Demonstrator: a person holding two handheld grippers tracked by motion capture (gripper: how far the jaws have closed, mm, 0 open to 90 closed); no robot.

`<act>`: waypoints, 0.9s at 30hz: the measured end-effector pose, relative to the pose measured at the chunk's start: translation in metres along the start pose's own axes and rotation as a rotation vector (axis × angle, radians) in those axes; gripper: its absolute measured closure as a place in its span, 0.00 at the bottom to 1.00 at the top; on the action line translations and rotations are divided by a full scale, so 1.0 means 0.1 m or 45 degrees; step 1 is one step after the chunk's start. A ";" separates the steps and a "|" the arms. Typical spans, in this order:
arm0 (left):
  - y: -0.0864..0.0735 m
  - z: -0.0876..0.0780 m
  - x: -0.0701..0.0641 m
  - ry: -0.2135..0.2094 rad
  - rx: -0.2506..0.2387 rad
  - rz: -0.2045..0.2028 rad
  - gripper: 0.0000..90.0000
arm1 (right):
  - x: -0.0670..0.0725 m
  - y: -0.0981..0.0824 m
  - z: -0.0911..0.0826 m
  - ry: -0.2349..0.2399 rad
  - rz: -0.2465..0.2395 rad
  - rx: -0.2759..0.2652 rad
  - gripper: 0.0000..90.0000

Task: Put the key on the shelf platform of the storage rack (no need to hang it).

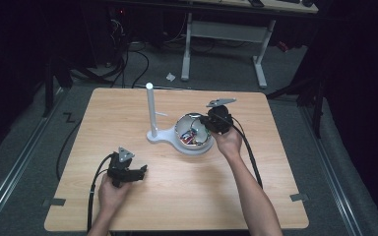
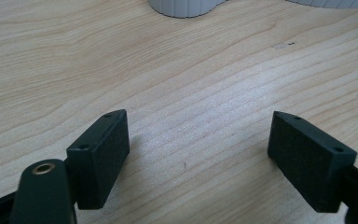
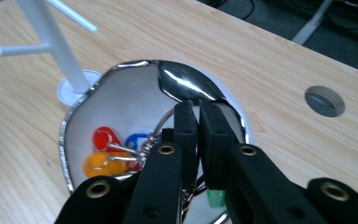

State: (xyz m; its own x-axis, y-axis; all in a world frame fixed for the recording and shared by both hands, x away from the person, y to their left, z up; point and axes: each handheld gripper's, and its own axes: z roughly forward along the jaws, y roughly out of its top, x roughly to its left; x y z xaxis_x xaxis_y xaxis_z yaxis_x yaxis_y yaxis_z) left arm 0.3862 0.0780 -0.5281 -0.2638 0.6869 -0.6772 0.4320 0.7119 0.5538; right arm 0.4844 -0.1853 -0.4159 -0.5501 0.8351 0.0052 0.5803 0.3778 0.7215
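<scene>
**Key tags in the bowl, with the right gripper closed among them**

Key tags point(image 3: 109, 151), red, orange and blue and joined by metal rings, lay at the bottom of a shiny metal bowl point(image 1: 185, 123) near the middle of the wooden table point(image 1: 128, 113). The bowl sat in the round end of a white stand point(image 1: 163, 136), whose upright post point(image 1: 150, 110) carried thin side pegs and rose just to the left of the bowl in the high view. A small green piece point(image 3: 216, 198) showed low in the bowl beside the jaws.

The right gripper point(image 3: 198, 114) reached down into the bowl from its right side, jaws all but shut with only a narrow slit between them. A wire ring point(image 3: 161, 126) curved up beside the jaw tips; whether the pads pinched it could not be told, since the jaws hid the contact. The left gripper point(image 2: 198, 140) rested on the near left part of the table, well apart from the stand, jaws wide open over bare wood.

The step in hand appeared to be picking the key bunch out of the bowl. The next move would likely call for a straight lift clear of the rim, then a carry toward a peg, with the ring kept hanging open enough to slip over it.
</scene>
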 end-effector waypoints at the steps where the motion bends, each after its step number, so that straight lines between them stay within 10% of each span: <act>1: 0.00 0.00 0.00 0.000 0.000 0.000 0.23 | -0.01 -0.01 0.01 -0.010 -0.005 0.000 0.96; 27: 0.00 0.00 0.00 0.000 0.000 0.000 0.23 | -0.10 -0.07 -0.01 -0.017 0.034 -0.070 0.74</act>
State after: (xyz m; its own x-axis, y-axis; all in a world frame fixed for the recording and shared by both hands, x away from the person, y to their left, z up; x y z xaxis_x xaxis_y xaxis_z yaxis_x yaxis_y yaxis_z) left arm 0.3862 0.0780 -0.5281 -0.2635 0.6868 -0.6774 0.4320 0.7119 0.5537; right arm 0.4855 -0.1960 -0.4204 -0.5266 0.8499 0.0162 0.5607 0.3329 0.7582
